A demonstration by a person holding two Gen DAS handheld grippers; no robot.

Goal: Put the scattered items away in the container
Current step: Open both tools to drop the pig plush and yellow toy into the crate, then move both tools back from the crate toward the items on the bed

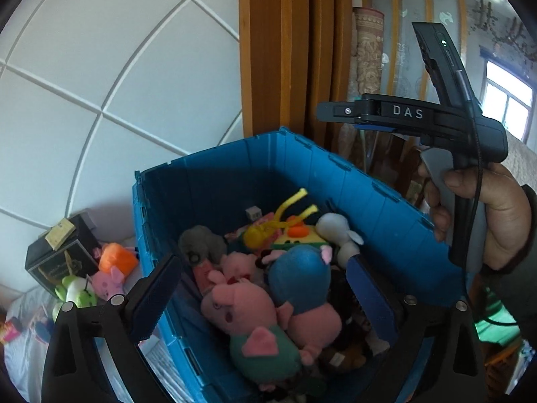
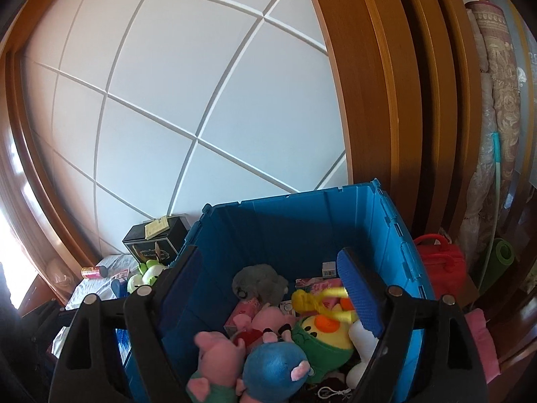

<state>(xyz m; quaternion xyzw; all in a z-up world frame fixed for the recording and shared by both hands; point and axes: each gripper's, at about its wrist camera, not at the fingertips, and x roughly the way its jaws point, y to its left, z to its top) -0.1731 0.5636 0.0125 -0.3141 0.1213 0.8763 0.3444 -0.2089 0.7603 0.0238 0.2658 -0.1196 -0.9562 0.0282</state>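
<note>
A blue plastic crate [image 1: 386,215] [image 2: 268,231] holds several plush toys: a pink pig in green [image 1: 248,319], a blue pig [image 1: 298,278] [image 2: 273,366], a grey plush [image 1: 201,245] [image 2: 258,283], a white plush [image 1: 339,231], a yellow-green bird [image 2: 322,336]. A yellow figure [image 1: 285,218] [image 2: 319,299] looks blurred above the pile. My left gripper [image 1: 265,299] is open and empty over the crate. My right gripper [image 2: 272,292] is open and empty over it too; it shows in the left wrist view [image 1: 365,112], held in a hand.
Outside the crate on the left lie an orange plush [image 1: 117,260], a small pink pig [image 1: 107,283] and a green frog plush [image 1: 75,290] [image 2: 147,273] beside a black box [image 1: 57,255] [image 2: 154,241]. A red bag [image 2: 439,262] stands right of the crate. Wall panels and wooden frame stand behind.
</note>
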